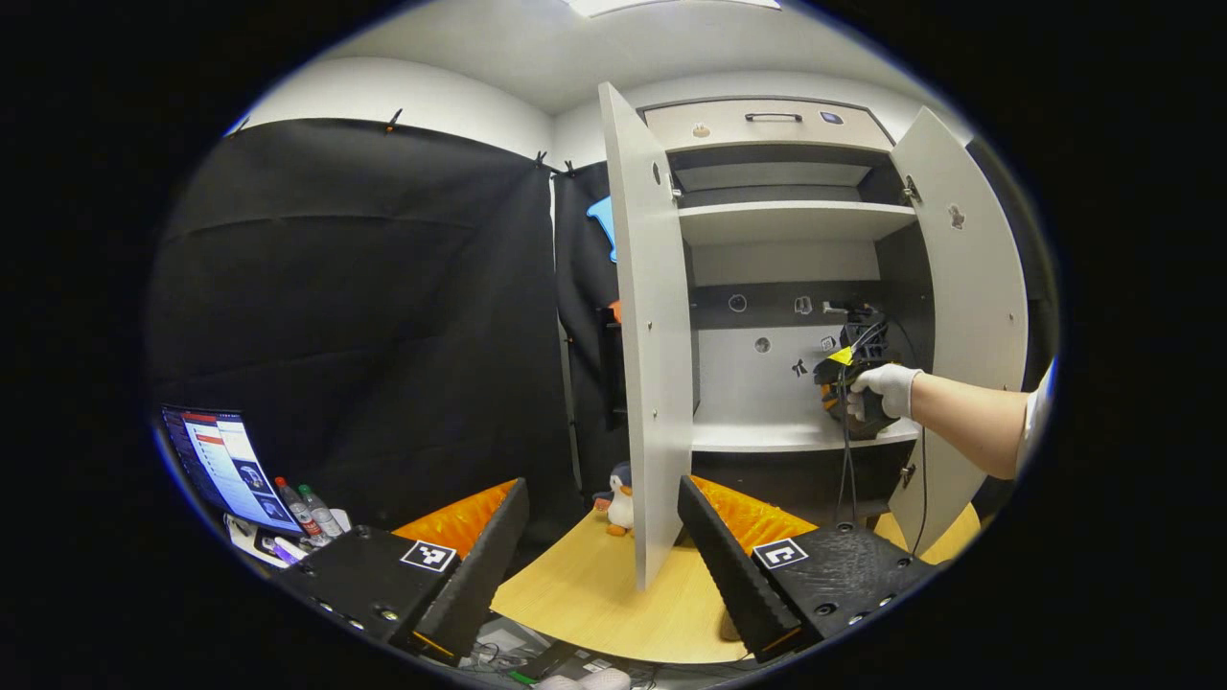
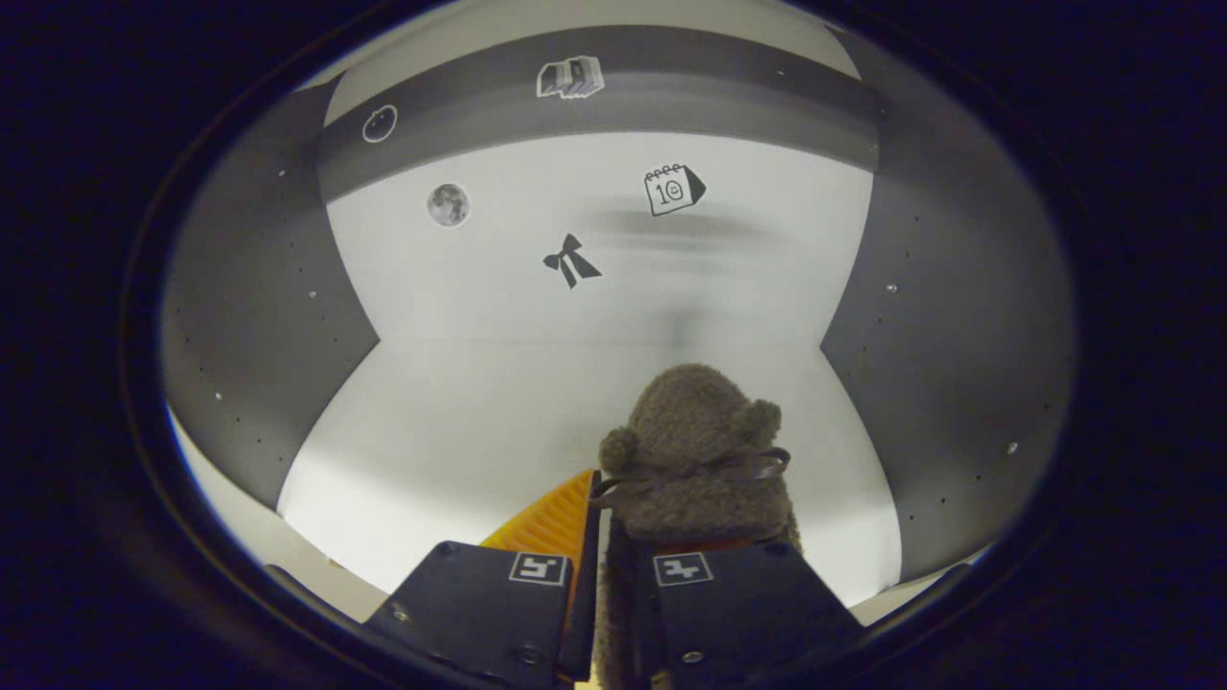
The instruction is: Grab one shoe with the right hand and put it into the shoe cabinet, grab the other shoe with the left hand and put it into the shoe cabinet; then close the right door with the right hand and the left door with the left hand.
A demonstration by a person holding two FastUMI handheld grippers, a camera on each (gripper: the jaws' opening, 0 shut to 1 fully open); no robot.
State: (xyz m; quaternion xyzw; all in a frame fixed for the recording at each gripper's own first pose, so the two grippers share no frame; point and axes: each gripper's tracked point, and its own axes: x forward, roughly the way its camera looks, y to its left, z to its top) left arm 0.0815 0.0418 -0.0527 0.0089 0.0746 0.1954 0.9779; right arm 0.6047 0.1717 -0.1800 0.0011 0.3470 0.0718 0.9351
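Fingers of the left gripper (image 1: 604,565) stand spread with nothing between them at the bottom of the left gripper view, the shoe cabinet (image 1: 786,287) open at centre right with a gloved hand (image 1: 887,388) reaching in. In the right gripper view the right gripper (image 2: 606,594) pinches a fuzzy brown shoe (image 2: 700,460) at lower centre — over the white shelf (image 2: 460,402). Plush and ribbon-tied, the shoe looks light and soft, likely to squash and sag — its firmer rear rim seems the place to take hold.

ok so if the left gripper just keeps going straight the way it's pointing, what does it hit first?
Most likely the left door of the cabinet. The open left gripper points almost at the door's edge, which stands open just ahead over the table. Depth is hard to judge; it might slip past on either side.
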